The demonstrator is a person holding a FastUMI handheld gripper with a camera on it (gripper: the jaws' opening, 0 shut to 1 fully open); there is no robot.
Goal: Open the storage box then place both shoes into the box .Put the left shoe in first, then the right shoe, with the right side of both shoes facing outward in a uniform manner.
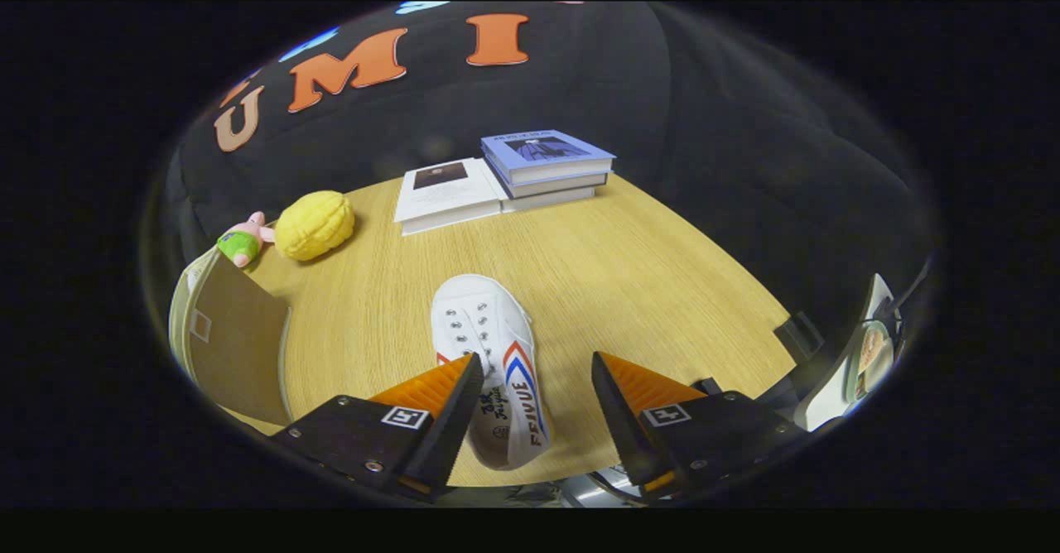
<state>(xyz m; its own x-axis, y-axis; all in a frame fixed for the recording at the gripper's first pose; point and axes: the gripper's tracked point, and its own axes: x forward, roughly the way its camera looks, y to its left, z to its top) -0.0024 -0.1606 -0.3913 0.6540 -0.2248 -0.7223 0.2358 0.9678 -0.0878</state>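
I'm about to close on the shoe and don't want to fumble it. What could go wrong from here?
1. The hand-held gripper is open, and the white shoe lies nearer one finger than the other, so closing now may push it sideways rather than pinch it evenly.
2. The storage box stands close beside the shoe with its flap raised; a swing toward it could knock the flap.
3. The fingers sit over the soft heel opening, which may collapse and slip.
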